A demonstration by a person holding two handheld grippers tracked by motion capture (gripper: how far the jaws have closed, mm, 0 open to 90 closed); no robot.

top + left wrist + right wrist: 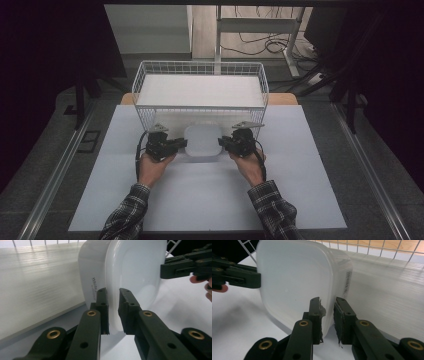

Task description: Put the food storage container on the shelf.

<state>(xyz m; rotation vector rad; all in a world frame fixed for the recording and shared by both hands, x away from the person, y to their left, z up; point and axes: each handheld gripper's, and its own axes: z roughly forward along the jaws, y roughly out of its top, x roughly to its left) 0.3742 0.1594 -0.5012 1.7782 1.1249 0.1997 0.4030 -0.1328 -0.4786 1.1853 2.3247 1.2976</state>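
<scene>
White tub (130, 270), side print "White" legible

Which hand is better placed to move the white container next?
Neither alone: left gripper and right gripper each clamp an opposite rim of the container, by the basket.

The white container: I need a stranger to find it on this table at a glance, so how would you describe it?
Start at the wire basket at the table's far side. Just before its near wall sits the white container, between the left hand-held gripper and the right hand-held gripper, each clamping its rim. It is squarish with rounded corners and solid, not wire.
</scene>
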